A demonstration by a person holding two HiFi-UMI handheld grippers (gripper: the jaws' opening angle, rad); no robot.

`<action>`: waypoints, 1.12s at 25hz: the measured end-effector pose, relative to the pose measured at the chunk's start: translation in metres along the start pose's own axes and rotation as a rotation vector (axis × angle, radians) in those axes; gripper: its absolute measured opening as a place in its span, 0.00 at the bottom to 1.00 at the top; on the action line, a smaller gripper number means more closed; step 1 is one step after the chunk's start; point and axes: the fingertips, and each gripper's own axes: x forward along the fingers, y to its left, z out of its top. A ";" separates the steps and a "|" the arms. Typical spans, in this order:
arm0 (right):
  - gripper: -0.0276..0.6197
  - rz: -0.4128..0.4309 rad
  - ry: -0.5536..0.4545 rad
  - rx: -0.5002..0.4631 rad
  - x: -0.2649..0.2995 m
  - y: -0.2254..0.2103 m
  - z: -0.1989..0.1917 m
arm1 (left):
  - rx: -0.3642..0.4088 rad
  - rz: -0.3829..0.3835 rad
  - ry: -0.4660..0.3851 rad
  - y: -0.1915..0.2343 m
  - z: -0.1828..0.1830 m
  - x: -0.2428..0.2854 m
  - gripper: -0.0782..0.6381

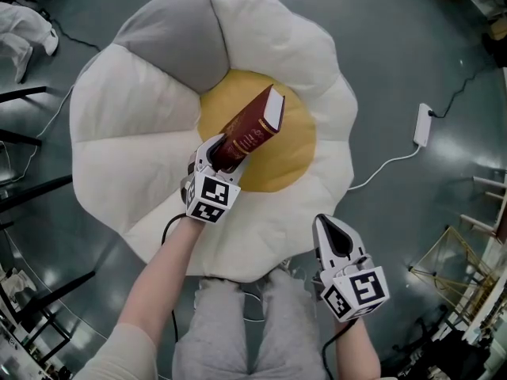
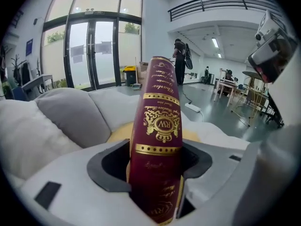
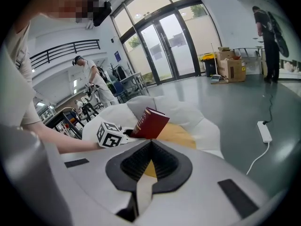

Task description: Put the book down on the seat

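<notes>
A dark red book [image 1: 253, 129] with gold print on its spine is tilted up over the yellow centre [image 1: 289, 157] of a flower-shaped seat cushion [image 1: 135, 157]. My left gripper [image 1: 224, 150] is shut on the book's near end. In the left gripper view the book [image 2: 157, 126] stands upright between the two jaws of the left gripper [image 2: 157, 158]. My right gripper [image 1: 326, 225] is shut and empty, hovering at the cushion's front edge. The right gripper view looks past the closed right gripper [image 3: 151, 144] at the book [image 3: 150, 123].
One cushion petal is grey [image 1: 170, 42]. A white power strip [image 1: 423, 124] with its cable lies on the floor to the right. The person's grey-trousered legs [image 1: 238, 323] are below the seat. Metal frames [image 1: 467, 267] stand at the lower right. A person [image 2: 180, 60] stands in the background.
</notes>
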 end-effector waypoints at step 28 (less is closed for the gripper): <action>0.04 0.055 -0.022 -0.109 -0.047 0.074 0.045 | -0.160 0.006 -0.155 -0.007 0.081 -0.155 0.53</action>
